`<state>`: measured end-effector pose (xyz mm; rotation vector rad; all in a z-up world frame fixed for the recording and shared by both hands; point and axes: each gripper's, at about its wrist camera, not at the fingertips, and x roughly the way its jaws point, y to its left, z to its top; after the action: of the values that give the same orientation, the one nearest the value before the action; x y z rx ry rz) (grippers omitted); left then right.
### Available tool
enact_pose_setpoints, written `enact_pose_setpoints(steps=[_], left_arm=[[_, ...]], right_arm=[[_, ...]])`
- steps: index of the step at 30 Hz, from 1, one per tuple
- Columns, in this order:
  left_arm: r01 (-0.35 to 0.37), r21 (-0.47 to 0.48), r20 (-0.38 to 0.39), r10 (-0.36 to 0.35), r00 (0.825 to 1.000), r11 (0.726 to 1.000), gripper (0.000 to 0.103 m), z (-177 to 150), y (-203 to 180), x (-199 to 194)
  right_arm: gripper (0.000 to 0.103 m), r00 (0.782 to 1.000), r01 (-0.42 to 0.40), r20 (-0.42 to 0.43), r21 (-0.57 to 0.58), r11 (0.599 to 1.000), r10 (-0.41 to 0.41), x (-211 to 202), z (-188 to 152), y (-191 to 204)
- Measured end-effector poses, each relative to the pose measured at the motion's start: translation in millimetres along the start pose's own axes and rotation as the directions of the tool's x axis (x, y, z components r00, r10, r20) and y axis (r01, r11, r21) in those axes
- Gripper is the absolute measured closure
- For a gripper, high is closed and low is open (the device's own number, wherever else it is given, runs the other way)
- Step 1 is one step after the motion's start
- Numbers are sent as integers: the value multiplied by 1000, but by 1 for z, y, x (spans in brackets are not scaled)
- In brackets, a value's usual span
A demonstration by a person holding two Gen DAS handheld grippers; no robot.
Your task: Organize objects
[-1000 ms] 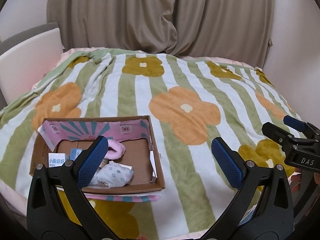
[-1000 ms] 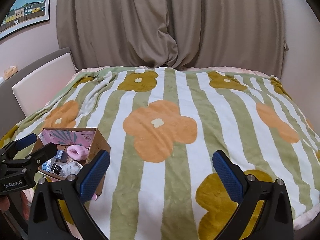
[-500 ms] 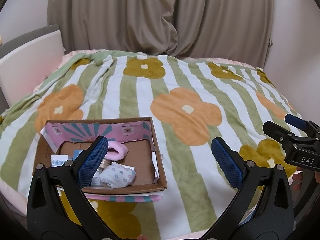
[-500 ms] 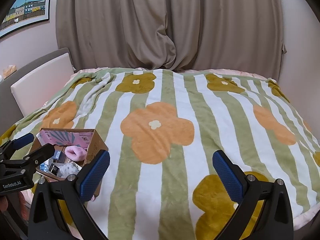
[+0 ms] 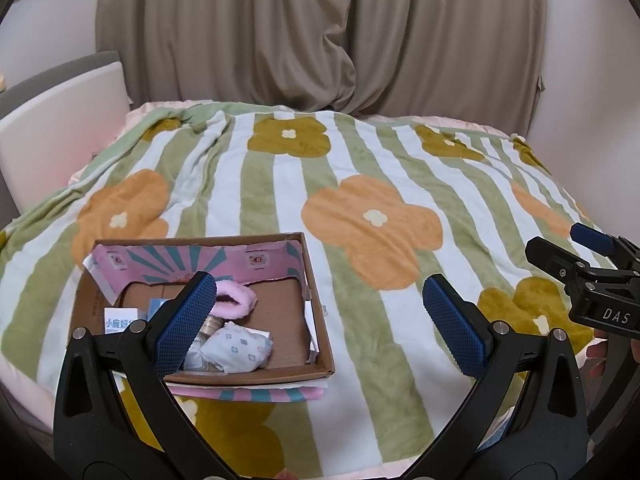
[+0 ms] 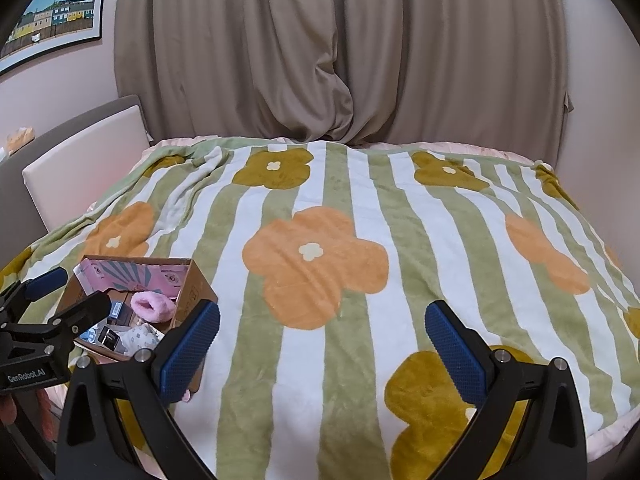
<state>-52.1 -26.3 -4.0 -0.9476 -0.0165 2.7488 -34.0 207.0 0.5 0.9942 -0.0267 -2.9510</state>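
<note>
A shallow cardboard box (image 5: 256, 378) with a pink patterned liner sits on the bed's near-left corner. In it lie a pink fluffy item (image 5: 236, 300), a white bundle with blue flowers (image 5: 236, 346), a small white carton (image 5: 120, 322) and other small packets half hidden by my left finger. My left gripper (image 5: 320, 320) hovers open and empty above the box's right side. In the right wrist view the box (image 6: 196, 292) is at the far left, with the pink item (image 6: 150, 304) inside. My right gripper (image 6: 320, 344) is open and empty over the blanket. Each gripper shows in the other's view: right gripper (image 5: 560, 246), left gripper (image 6: 72, 294).
A green and white striped blanket (image 5: 360, 160) with orange and mustard flowers covers the bed. Beige curtains (image 5: 320, 40) hang behind it. A pale padded panel (image 5: 60, 128) stands at the left, under a framed picture (image 6: 52, 16). A hand (image 5: 600, 360) shows at the right edge.
Both views drift only slightly. The grippers stay open and the box and its contents have not moved.
</note>
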Motion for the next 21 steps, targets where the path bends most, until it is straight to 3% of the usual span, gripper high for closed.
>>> enact_pose_setpoints(steps=[21], left_arm=[[-9, 12, 3, 9, 1000, 1000, 0, 0, 0, -7]], right_arm=[[1, 1000, -6, 15, -11, 1000, 6, -6, 5, 4]])
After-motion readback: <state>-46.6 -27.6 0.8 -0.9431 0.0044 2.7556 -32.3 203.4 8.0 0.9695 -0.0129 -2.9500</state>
